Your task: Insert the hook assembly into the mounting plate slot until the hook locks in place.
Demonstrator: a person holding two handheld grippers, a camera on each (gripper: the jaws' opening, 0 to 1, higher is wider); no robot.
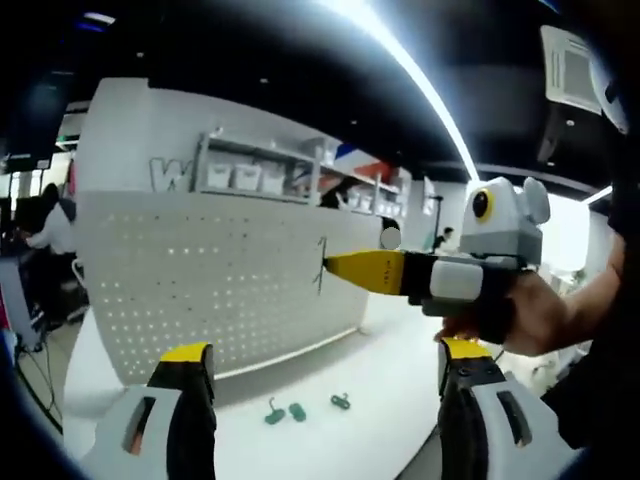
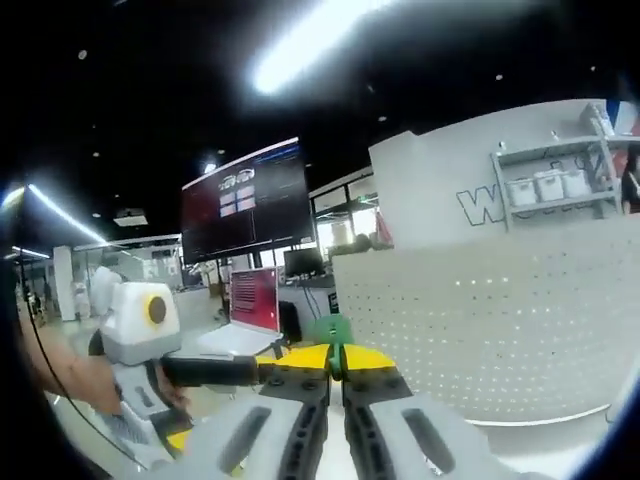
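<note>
- White pegboard [image 1: 220,280] stood upright on the bench [image 1: 370,400].
- Right tongs [image 1: 328,266] pinched a hook [image 1: 320,265] against it.
- Left tongs [image 1: 320,360] gaped above green hooks [image 1: 297,410].

Both views near, facing pegboard [image 1: 220,280]

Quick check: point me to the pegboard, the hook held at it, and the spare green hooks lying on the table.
pegboard [image 1: 200,280]: left gripper view, bare perforated face.
hook [image 1: 321,264]: left gripper view, its thin wire shank at the right gripper's [image 1: 330,265] tip.
spare green hooks [image 1: 297,411]: left gripper view, the middle one of three.
</note>
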